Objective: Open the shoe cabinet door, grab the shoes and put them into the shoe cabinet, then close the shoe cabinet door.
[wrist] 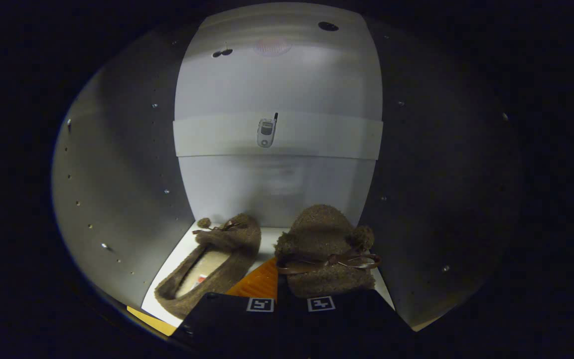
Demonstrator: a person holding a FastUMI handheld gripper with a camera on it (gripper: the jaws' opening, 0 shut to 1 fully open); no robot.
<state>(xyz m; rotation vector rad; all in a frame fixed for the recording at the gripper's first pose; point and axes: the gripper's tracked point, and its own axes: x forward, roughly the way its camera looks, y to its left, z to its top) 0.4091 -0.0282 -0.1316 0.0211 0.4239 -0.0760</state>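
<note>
Reaching into the shoe cabinet (117,199), my gripper (278,291) sits low at six o'clock. Its fingers look close together, the left finger (259,281) bare on its inner face and the heel edge of the right shoe (324,254) lying against or over the other one. I cannot tell whether both fingers press on that shoe, so I cannot tell the state of the grip.

Going from nine o'clock across: the cabinet's left side wall is grey and dotted with small shelf-pin holes. Next, at about seven o'clock from the middle, the left shoe (217,262) lies on the white cabinet floor (269,239), a fuzzy brown slipper with its opening toward me, a pale insole showing, and a small pompom and bow at the toe. It lies just beside the left finger, and I can't tell if they touch.

At the centre, up toward twelve o'clock, the pale back panel (277,85) carries a horizontal band, and a small phone-shaped object (266,132) sits on that band.

At five o'clock the right shoe stands just ahead of my fingers, toe pointing to the back panel, its brown ribbon bow (339,260) and pompom facing me. Beyond it, toward three o'clock, the right side wall (441,199) is dark and in shadow
</note>
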